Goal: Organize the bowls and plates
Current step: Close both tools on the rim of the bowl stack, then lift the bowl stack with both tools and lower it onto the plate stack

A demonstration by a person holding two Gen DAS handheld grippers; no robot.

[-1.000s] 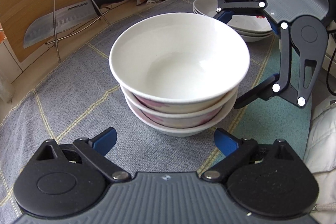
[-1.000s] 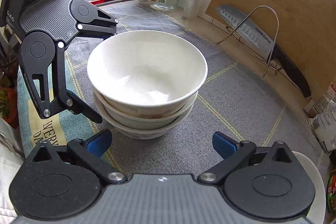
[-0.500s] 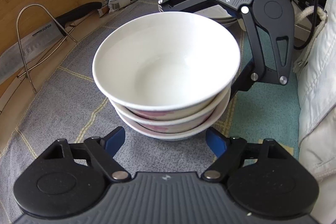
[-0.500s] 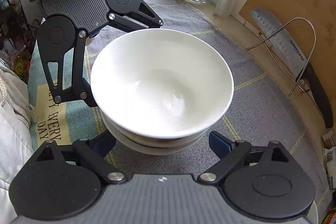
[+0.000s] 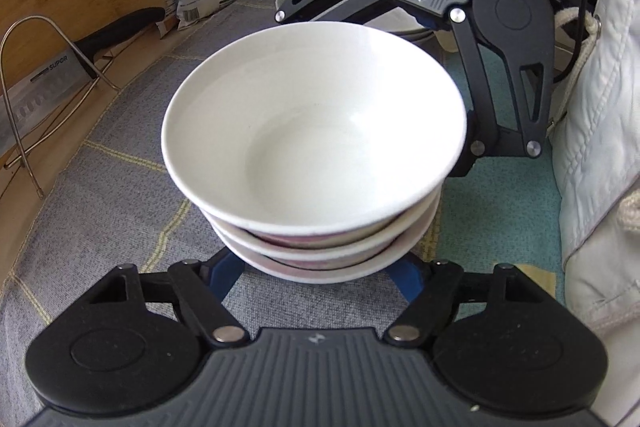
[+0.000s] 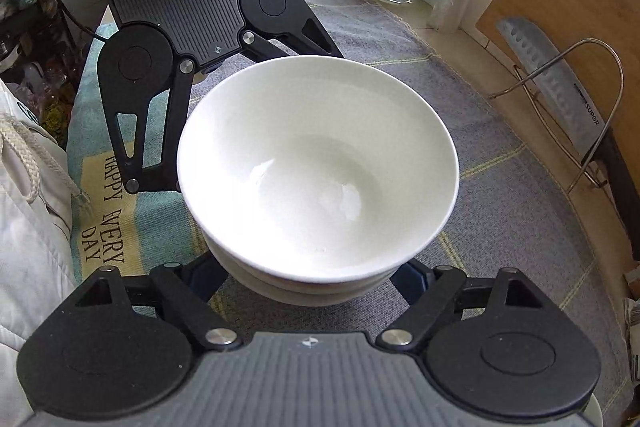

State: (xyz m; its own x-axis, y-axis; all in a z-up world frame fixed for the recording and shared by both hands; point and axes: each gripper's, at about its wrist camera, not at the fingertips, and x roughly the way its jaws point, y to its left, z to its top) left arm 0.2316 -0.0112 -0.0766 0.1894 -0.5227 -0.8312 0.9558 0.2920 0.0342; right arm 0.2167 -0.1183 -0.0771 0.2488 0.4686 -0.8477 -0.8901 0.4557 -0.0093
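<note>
Both grippers, left and right, have just been closing around the bottom of a stack of white bowls on the grey cloth, though whether their blue fingers press it stays hidden.

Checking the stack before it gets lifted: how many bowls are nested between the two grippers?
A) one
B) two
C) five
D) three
D: the left wrist view shows three rims stepped one below another in the stack of bowls.
</note>
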